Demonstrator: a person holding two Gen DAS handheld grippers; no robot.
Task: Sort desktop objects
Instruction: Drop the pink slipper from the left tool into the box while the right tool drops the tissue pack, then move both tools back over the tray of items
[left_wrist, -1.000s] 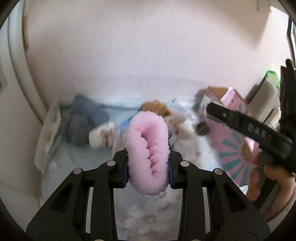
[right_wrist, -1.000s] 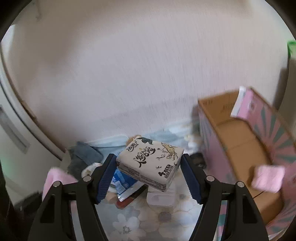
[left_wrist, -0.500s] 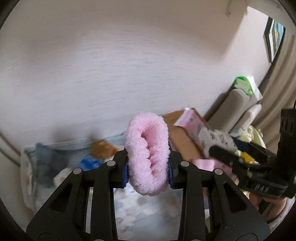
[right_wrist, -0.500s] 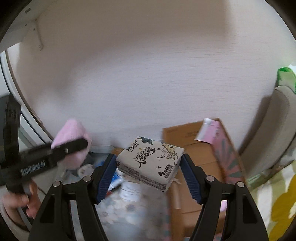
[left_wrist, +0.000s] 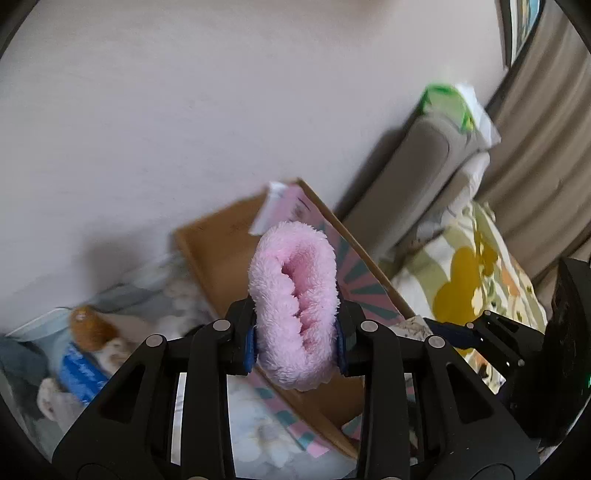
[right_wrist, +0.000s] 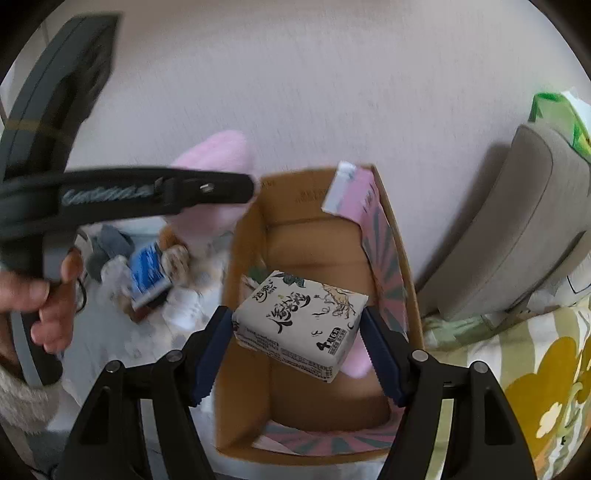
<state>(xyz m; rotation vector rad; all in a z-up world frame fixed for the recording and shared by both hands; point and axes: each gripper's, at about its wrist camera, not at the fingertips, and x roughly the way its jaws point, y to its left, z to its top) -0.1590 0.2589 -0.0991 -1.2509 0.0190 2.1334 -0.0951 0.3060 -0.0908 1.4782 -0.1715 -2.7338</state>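
I have the pink fleece roll (left_wrist: 293, 317) pinched between the left gripper's (left_wrist: 295, 334) pads, squeezed narrow and standing up above them. My right gripper (right_wrist: 297, 332) is clamped on the tissue pack (right_wrist: 300, 325), a pad pressing on each end, the pack tilted.

Beyond and below the right jaws is the open cardboard box (right_wrist: 243, 295), and the pack hangs over its mouth. One pink soft item (right_wrist: 356, 363) already lies in the box, showing just under the pack's right edge. From the left gripper's view the same box sits behind the fleece, slightly to its left.

To the left of the right tongs, past the box wall, the unsorted heap (right_wrist: 147, 273) is on the floral cloth: a blue packet, grey fabric, some blurred pieces I can't identify. A hand (right_wrist: 44, 295) holds the left tool there.

By my reading, sorting is partly done: one item boxed, two in my grips awaiting release, and the heap left.
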